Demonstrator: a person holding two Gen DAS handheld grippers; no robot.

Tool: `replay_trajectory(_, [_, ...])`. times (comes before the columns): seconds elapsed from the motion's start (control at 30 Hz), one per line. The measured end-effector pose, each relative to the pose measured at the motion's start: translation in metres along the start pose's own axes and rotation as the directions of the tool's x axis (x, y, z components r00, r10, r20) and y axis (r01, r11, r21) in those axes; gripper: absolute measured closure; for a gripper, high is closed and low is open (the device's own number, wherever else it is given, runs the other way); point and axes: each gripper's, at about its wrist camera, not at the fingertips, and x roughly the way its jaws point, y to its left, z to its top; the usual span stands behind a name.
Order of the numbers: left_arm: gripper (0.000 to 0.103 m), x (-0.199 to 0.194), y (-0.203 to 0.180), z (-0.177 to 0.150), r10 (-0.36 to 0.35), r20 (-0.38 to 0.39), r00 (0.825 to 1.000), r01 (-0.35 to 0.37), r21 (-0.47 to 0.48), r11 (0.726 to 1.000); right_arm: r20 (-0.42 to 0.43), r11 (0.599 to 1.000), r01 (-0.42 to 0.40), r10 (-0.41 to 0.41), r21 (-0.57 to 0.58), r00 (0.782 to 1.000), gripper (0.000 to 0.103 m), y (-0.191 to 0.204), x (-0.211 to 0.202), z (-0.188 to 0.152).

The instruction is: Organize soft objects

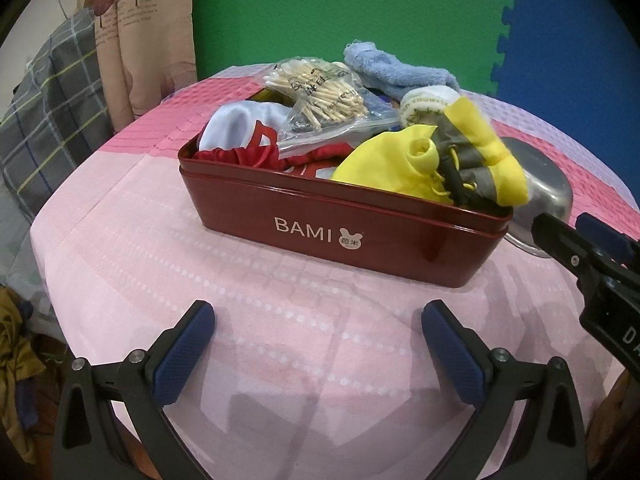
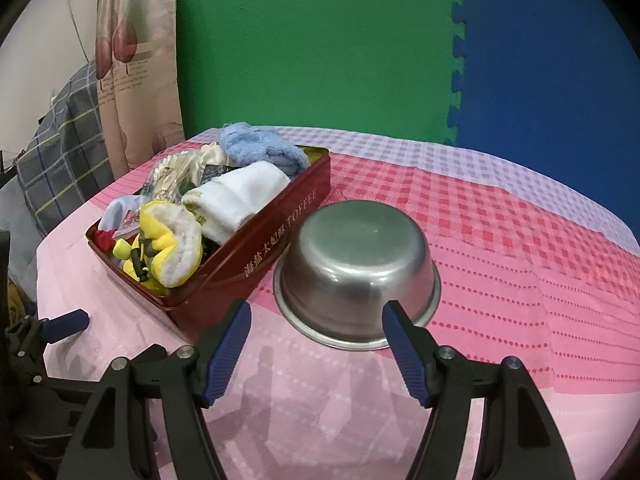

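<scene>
On the pink-clothed table [image 1: 120,240], the red tin [image 1: 344,232] seemingly holds every soft item, both grippers' jaws wide and empty, steel bowl [image 2: 356,268] unused.

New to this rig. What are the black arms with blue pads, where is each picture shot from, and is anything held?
No robot: a person carries a two-finger gripper in each hand, each with a fisheye camera looking along its fingers. The left gripper faces the red tin, which is stuffed with a yellow cloth, a blue towel and a bag of cotton swabs. The right gripper faces an upside-down steel bowl beside the tin, on the pink tablecloth. Both sets of jaws stand open and empty.
</scene>
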Motion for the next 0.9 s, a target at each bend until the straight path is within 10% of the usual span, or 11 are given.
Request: replay_trajectory(0.9, [0.0, -0.0006, 0.0002, -0.0013, 0.0, 0.009, 1.0, 0.0, -0.001, 1.0, -0.026, 1.0, 0.002, -0.002, 0.001, 1.0, 0.033, 0.0012, 0.0035, -0.0011])
